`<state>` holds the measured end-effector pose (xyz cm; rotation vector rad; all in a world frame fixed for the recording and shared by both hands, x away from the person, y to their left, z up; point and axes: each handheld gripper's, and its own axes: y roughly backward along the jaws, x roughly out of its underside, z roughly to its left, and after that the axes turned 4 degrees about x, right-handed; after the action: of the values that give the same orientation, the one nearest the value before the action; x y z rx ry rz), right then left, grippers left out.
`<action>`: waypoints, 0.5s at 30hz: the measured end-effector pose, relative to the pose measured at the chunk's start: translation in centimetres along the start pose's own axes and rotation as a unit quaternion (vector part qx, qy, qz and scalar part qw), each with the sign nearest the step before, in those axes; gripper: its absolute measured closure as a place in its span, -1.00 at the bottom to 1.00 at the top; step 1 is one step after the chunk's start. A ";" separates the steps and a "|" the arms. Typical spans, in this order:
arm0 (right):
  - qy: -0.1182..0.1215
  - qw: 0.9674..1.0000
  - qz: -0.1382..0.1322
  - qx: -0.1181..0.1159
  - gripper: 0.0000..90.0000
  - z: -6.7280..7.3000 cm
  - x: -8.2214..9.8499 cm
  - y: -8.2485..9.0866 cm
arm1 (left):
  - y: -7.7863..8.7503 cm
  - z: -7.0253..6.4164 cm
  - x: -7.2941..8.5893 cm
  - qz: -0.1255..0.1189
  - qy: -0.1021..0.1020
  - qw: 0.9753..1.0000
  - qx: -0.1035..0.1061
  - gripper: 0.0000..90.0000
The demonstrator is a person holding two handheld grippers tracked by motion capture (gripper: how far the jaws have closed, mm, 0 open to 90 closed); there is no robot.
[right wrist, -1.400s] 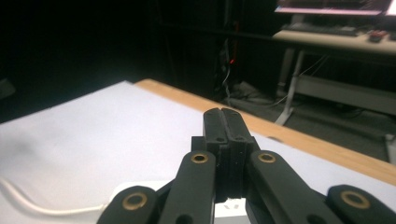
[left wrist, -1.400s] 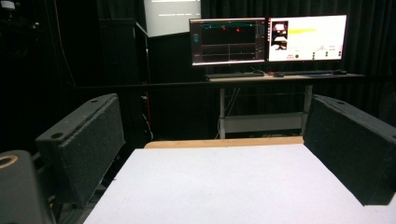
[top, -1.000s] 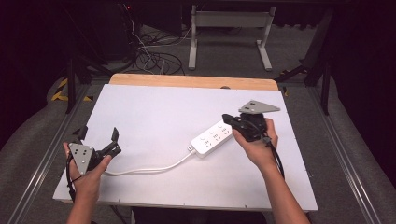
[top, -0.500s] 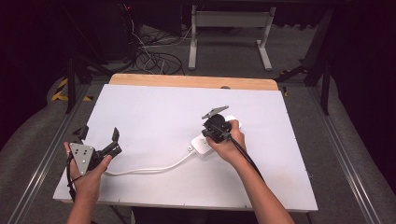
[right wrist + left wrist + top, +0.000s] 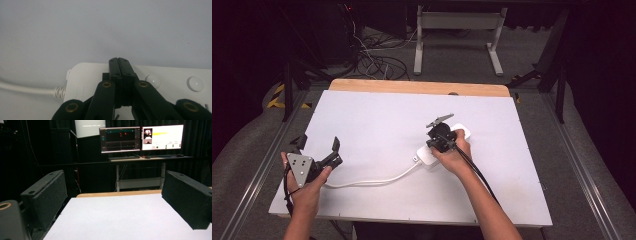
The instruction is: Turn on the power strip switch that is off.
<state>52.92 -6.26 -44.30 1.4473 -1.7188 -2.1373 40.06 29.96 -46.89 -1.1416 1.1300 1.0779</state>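
A white power strip [image 5: 424, 156] lies slanted on the white table [image 5: 377, 115], and its white cable [image 5: 372, 181] curves off to the left. My right gripper [image 5: 440, 142] is down on the strip near its cable end, held by a hand. In the right gripper view the jaws are pressed together, with my right gripper [image 5: 118, 60] tip resting over the strip [image 5: 85, 75] beside two round white buttons [image 5: 153, 80]. My left gripper [image 5: 318, 143] is held at the table's front left, open and holding nothing; in its own view my left gripper [image 5: 115, 202] spans bare tabletop.
A wooden strip [image 5: 417, 87] edges the table's far side. Beyond it stand a desk frame [image 5: 457, 30] and floor cables [image 5: 372, 60]. Two lit monitors [image 5: 141, 138] sit on a desk past the table.
My right gripper has moved left and nearer, from beyond the strip's far end to down on the strip near its cable end. The left gripper has stayed put.
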 end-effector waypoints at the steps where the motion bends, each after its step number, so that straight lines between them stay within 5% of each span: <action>1: 0.004 1.000 -0.001 0.004 1.00 0.1 0.0 0.0 | 0.0 0.0 0.0 0.000 0.000 1.000 0.000 -0.85; 15: 0.017 1.000 0.005 0.022 1.00 0.7 0.0 -0.1 | 0.1 0.0 0.0 0.001 0.005 1.000 -0.001 -0.85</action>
<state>52.55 -5.70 -44.46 1.4726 -1.7692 -2.0708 39.99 29.93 -46.89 -1.1494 1.1388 1.0751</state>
